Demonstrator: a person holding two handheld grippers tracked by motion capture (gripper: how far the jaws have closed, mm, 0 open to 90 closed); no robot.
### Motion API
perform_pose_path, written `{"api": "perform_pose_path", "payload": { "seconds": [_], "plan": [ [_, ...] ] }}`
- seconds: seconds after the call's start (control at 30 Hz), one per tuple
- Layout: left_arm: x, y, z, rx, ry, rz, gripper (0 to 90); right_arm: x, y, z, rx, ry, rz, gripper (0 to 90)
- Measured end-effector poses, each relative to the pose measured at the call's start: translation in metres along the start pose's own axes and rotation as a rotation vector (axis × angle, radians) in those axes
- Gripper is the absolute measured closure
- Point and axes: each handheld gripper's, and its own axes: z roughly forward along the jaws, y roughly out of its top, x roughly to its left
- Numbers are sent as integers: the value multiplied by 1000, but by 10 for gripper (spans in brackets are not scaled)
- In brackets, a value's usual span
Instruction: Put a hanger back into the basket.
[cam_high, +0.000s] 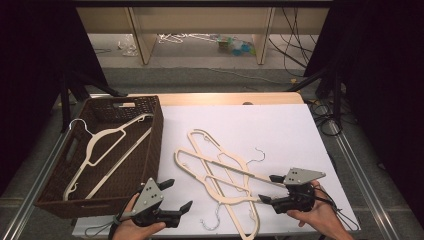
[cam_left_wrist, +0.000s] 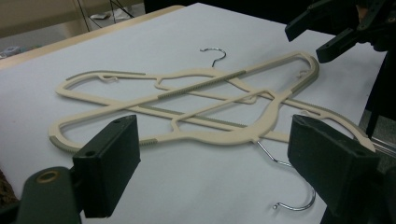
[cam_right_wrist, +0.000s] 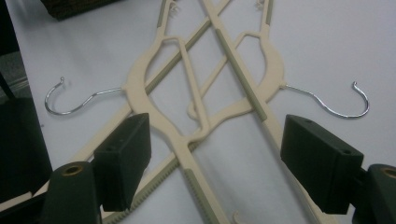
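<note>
Two crossed hangers (cam_high: 220, 167) lie at frame centre on the tabletop (cam_high: 280, 130). Left gripper (cam_high: 175, 195) and right gripper (cam_high: 267, 189): fingers released, empty. Recommended: clamp one hanger's flat shoulder, lift clear of the other, then carry to the basket (cam_high: 150, 145), centre left.

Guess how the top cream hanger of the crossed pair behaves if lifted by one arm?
The top hanger looks like thin, open-framed plastic: probably light and fairly stiff. It lies crossed over the other hanger, so it may drag that one. The wire hook could snag, and it would likely swing hook-down.
</note>
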Motion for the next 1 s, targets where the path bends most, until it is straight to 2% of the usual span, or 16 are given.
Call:
{"api": "perform_pose_path", "payload": {
  "seconds": [0.1,0.23,0.3,0.47,0.57,0.63,0.67,0.77,1.0],
  "plan": [
    [-2,-1,0,11,0,5,170,0,-1,2,23,7,-4,263],
    [-2,-1,0,14,-7,16,170,-3,-4,10,74,12,-46,279],
    [-3,-2,2,10,-12,3,170,-4,-5,14,102,18,-62,291],
    [-3,-3,2,24,-16,20,172,-3,-6,25,171,72,-113,355],
    [-3,-4,3,26,-20,25,173,-2,-8,29,188,77,-141,424],
    [-3,-3,3,33,-19,32,173,-2,-9,30,202,91,-138,463],
    [-4,-3,4,32,-22,20,173,-2,-9,30,229,104,-139,471],
    [-5,-3,4,32,-26,33,174,-2,-10,34,257,122,-173,513],
    [-4,-4,4,35,-25,27,175,-5,-10,39,272,132,-164,587]
  ]
}}
